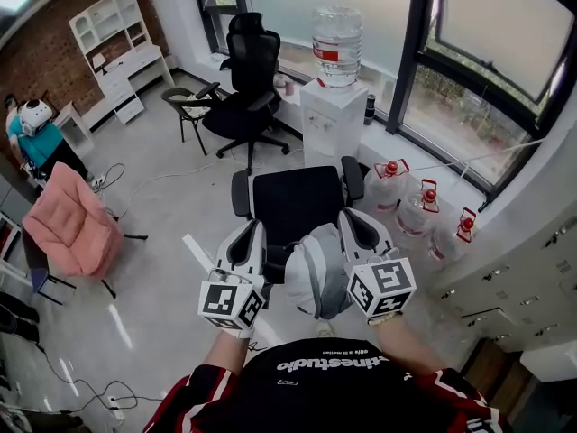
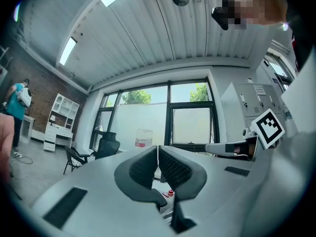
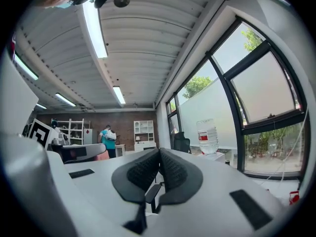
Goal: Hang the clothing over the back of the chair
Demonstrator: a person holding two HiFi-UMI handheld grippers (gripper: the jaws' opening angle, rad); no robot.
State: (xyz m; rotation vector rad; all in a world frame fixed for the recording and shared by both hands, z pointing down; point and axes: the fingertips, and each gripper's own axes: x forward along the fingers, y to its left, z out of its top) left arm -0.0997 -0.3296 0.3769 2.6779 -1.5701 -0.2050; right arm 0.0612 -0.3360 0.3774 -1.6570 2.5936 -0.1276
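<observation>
A black office chair [image 1: 296, 201] stands just in front of me, its seat facing away. A grey garment [image 1: 315, 273] is draped over its backrest, between my two grippers. My left gripper [image 1: 247, 238] is at the garment's left side and my right gripper [image 1: 357, 227] at its right; both point upward. In the left gripper view the left gripper [image 2: 158, 154] has its pads pressed together with nothing between them. The right gripper [image 3: 159, 158] is likewise shut and empty in its own view. The garment does not show in either gripper view.
A water dispenser [image 1: 332, 115] stands beyond the chair, with several water jugs [image 1: 419, 207] on the floor to its right. Another black chair [image 1: 245, 84] is at the back, a pink chair [image 1: 70, 222] at left. A person [image 1: 36, 138] stands far left. Lockers [image 1: 532, 278] line the right.
</observation>
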